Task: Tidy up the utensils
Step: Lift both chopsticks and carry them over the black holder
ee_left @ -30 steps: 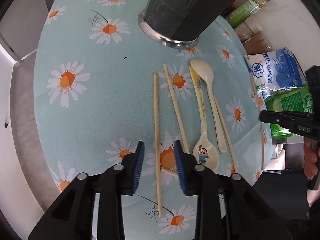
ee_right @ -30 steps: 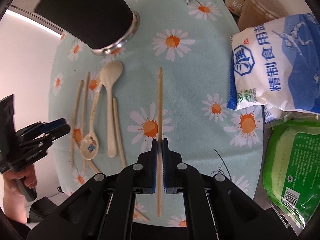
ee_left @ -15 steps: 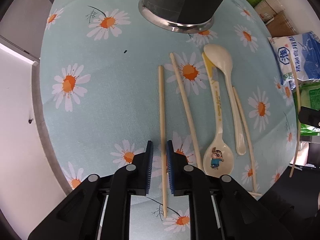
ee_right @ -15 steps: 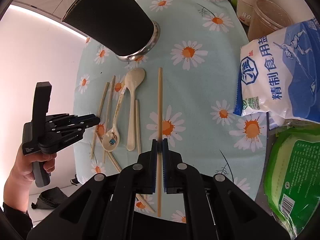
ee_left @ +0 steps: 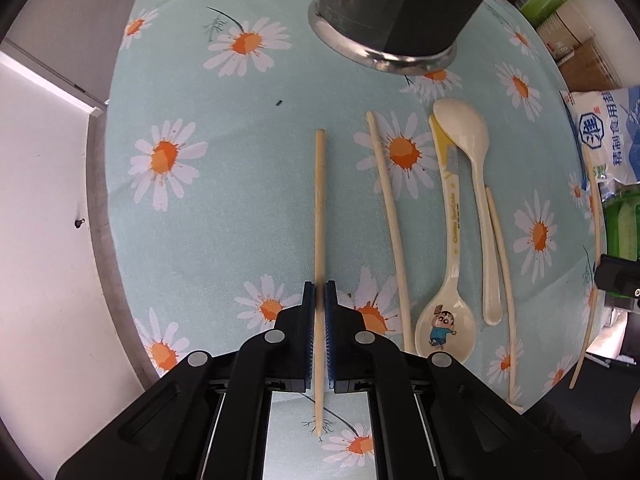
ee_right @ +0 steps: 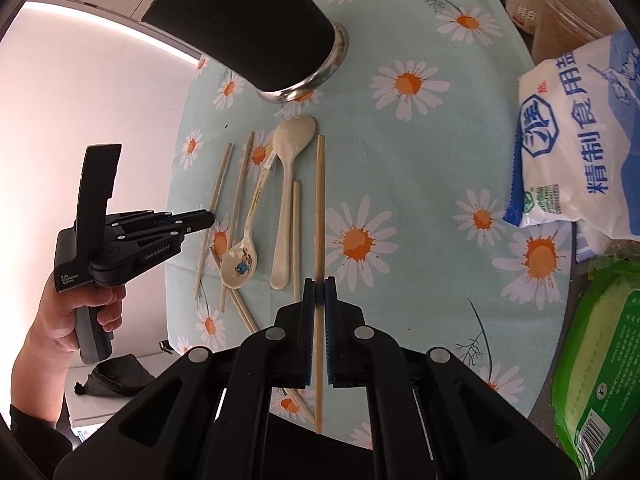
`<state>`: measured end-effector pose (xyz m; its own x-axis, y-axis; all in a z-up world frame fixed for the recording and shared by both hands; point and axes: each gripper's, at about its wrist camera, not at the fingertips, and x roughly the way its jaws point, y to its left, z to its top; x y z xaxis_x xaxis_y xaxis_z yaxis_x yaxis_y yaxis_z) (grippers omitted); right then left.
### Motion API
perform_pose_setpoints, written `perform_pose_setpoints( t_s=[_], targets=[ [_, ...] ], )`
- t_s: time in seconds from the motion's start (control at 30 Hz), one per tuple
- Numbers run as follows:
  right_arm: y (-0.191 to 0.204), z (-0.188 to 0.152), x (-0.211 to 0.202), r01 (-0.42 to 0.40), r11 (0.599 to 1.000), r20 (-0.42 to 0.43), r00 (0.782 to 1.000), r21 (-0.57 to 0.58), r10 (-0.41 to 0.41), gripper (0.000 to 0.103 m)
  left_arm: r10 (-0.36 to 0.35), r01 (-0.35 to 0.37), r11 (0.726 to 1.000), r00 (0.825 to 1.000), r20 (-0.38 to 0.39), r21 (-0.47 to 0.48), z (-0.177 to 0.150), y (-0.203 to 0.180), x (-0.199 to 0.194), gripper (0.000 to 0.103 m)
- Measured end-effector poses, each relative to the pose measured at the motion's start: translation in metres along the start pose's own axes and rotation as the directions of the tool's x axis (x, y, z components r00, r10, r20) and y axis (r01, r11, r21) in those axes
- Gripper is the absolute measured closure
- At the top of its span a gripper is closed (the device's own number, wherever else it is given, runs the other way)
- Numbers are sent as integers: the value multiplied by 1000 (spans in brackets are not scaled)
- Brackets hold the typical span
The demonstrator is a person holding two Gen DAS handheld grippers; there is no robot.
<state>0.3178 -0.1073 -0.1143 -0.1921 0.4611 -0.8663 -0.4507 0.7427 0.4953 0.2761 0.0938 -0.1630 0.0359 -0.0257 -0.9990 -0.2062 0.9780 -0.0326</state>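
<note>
Now left tongs have just closed on a chopstick lying on the bench. Right tongs clamp another chopstick, raised above the spoons.

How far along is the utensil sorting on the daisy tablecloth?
Done: nothing visibly; the dark holder's inside is hidden. In hand: the left gripper, whose jaws have just been closing, pinches one chopstick; the right gripper holds another. Left: two spoons and several chopsticks lie on the cloth.
</note>
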Motion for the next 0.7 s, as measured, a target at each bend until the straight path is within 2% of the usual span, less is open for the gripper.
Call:
perform_pose_setpoints(
  t_s=[0.2,0.43,0.57,0.7],
  targets=[
    [7,7,10,-16,999,-11,1000,-34,16,97,-23,27,998,998,60,-63,-14,13,-25,99],
    [25,17,9,-43,996,9,999,-81,44,97,-73,92,989,984,161,-117,-32,18,-62,99],
    [38,24,9,-68,993,30,997,-97,71,97,-107,138,981,971,212,-135,-38,18,-79,99],
    [51,32,3,-87,990,63,993,-114,95,97,-161,206,969,946,283,-139,-41,22,-96,99]
  ],
)
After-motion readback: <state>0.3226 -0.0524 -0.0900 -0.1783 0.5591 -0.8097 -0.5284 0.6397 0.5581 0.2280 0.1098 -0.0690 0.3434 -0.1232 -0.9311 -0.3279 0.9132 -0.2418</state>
